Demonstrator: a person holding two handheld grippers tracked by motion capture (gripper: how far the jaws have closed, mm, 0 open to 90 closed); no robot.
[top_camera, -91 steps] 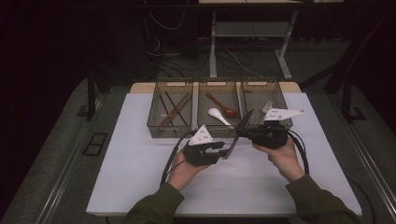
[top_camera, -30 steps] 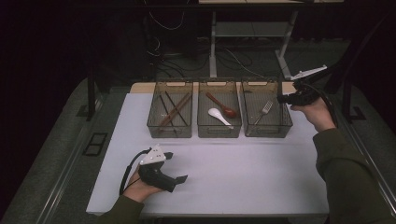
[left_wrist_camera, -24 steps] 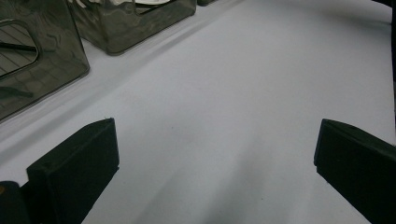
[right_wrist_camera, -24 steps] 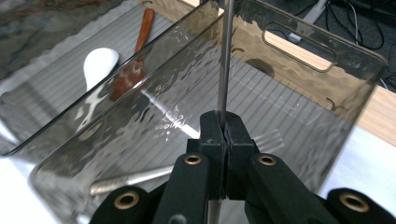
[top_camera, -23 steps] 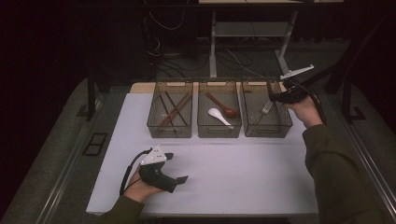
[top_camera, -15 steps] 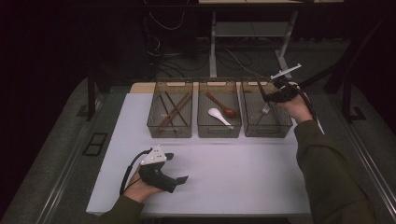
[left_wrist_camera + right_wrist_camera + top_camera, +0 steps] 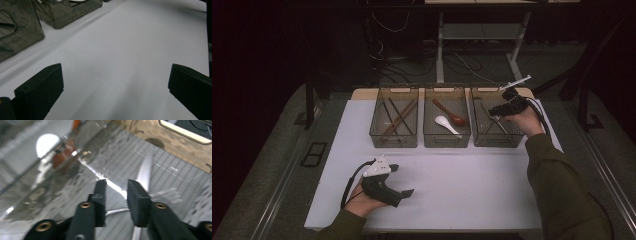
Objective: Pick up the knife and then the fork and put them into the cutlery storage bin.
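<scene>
Right gripper (image 7: 496, 111), jaws just parted and empty, over right-hand bin (image 7: 492, 140)'s knife (image 7: 145, 170); left gripper (image 7: 401, 181) wide, lower left.

white spoon (image 7: 446, 123), brown spoon (image 7: 451, 114), white table (image 7: 462, 185)

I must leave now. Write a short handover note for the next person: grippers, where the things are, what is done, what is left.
Left gripper: jaws wide open, nothing between them, low over the white table near its front edge.
Right gripper: over the right bin; its jaws have just been opening, a narrow gap, nothing gripped.
Things: knife and fork lie in the right bin; white spoon and brown spoon in the middle bin; chopsticks in the left bin.
Done: all cutlery seen is in bins.
Left: probably withdraw the right gripper.
</scene>
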